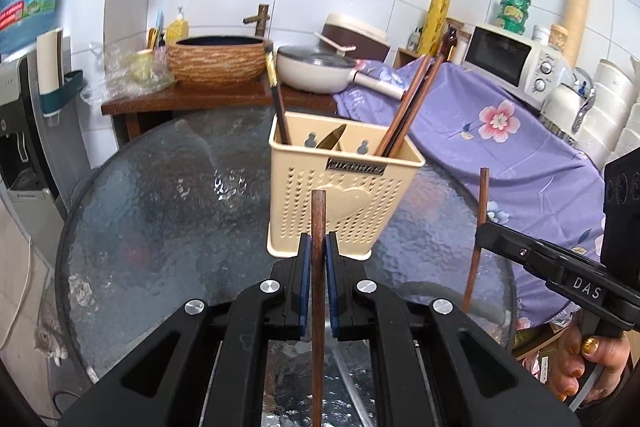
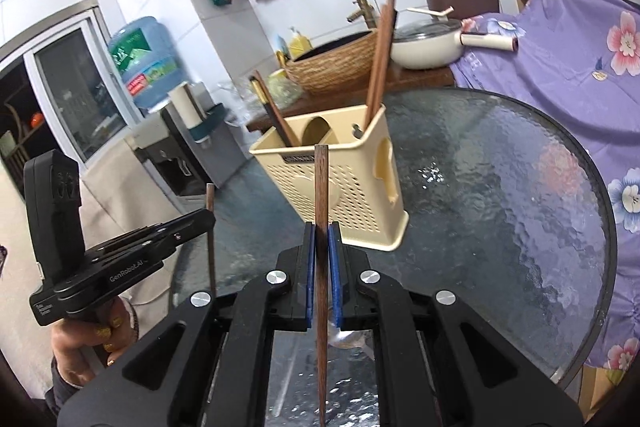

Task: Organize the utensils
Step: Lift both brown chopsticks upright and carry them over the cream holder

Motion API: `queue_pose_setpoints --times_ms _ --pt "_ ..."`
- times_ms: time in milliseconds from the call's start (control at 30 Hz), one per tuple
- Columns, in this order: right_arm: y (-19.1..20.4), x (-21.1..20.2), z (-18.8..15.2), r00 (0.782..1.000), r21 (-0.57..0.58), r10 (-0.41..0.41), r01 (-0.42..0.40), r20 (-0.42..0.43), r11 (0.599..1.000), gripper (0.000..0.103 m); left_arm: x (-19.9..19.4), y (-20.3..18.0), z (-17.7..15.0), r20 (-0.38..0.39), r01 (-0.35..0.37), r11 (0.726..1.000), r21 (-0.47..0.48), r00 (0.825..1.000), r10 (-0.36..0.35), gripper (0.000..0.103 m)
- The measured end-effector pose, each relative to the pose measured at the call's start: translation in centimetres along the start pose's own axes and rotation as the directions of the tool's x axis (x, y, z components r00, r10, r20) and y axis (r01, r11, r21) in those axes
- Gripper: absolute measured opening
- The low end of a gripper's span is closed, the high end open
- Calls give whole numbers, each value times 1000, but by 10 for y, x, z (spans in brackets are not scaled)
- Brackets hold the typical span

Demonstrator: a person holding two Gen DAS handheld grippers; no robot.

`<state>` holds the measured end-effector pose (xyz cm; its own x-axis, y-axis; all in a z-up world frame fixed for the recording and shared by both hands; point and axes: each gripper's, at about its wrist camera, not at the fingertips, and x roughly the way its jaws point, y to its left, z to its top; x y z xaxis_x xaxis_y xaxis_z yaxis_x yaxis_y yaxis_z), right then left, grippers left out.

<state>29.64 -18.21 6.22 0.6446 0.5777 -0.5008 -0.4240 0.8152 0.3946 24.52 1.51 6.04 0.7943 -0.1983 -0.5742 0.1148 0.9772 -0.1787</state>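
Both my grippers, left gripper and right gripper, are clamped on brown wooden chopsticks; I'd tip each upright before dropping into the beige perforated plastic caddy.

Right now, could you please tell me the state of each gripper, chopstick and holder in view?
Left gripper: shut on a chopstick.
Left chopstick: upright, held above the table.
Right gripper: shut on a chopstick.
Right chopstick: upright, held.
Utensil holder: upright on the glass table, partly filled.
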Motion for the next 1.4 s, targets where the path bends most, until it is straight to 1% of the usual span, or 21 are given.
queue_pose_setpoints --times_ms 267,533,800,900,1167,1400 --pt "18 -21 9 999 -54 19 -17 36 998 7 -21 -7 10 52 10 1000 27 999 -11 7" --pt "26 -32 25 998 -90 28 -23 49 996 7 -39 -10 26 97 10 999 46 995 -14 7" --pt "38 -40 56 998 -119 34 -27 58 993 7 -54 -18 50 141 15 997 77 990 -26 7" --pt "44 -44 71 997 -138 30 -20 67 990 7 -60 -21 63 161 13 996 88 987 -27 7" --pt "61 -57 124 988 -175 -6 34 155 984 7 -78 -24 113 232 -9 997 81 973 -10 7" --pt "68 -60 163 975 -163 -25 62 220 985 7 -89 -26 159 306 -32 999 44 952 17 7"
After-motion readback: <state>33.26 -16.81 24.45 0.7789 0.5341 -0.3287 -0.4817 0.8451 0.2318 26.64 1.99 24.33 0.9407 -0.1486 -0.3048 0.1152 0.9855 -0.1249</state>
